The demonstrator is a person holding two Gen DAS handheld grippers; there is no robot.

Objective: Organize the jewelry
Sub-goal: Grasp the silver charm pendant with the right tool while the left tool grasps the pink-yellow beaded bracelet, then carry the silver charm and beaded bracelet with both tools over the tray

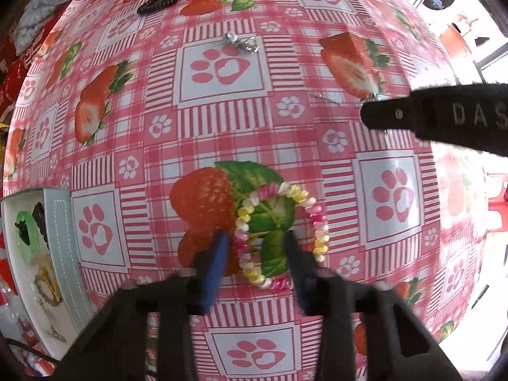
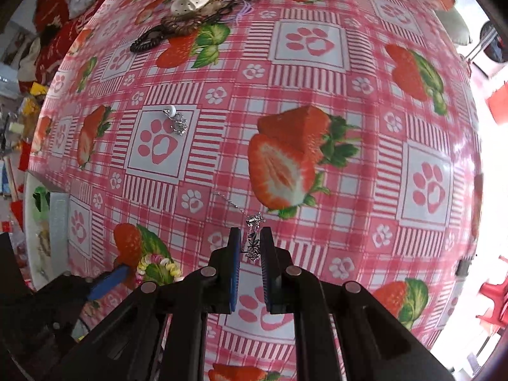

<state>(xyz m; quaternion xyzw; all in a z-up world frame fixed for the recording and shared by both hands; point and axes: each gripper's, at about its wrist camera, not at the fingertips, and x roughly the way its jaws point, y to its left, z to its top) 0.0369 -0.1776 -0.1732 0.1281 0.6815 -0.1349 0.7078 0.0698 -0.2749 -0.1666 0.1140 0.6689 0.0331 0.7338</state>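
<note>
Both grippers point down over the bench (image 1: 222, 120) with its strawberry cloth. Left gripper (image 1: 257, 254): jaws partly closed and straddling the near-left arc of the spiral bracelet (image 1: 282, 231), one finger outside the ring, the other inside it; I can't tell whether the pads press on the coil, and the bracelet looks to lie flat on the bench. Right gripper (image 2: 250, 247): jaws nearly together, clamped on a silver pendant (image 2: 252, 241), whose thin chain (image 2: 228, 201) trails away from the jaws across the cloth. The jewelry box (image 1: 60, 254) sits at the bench's left edge, well left of the bracelet, with a green bangle (image 1: 23, 231) and some gold pieces already in it. One more silver piece (image 1: 241, 43) lies on the far side of the bracelet, and dark hair ties (image 1: 162, 1) lie further back. Handling guess: the bracelet is light, springy plastic coil, so it will stretch and flop if taken by one turn; pinch across several coils of the arc rather than the whole ring. The pendant is tiny, hard and slick, and the chain is limp and snag-prone. The grip looks to sit on the ornament body, which seems right; lift it clear so the chain hangs free before heading to the box, or it'll drag on the cloth.
</note>
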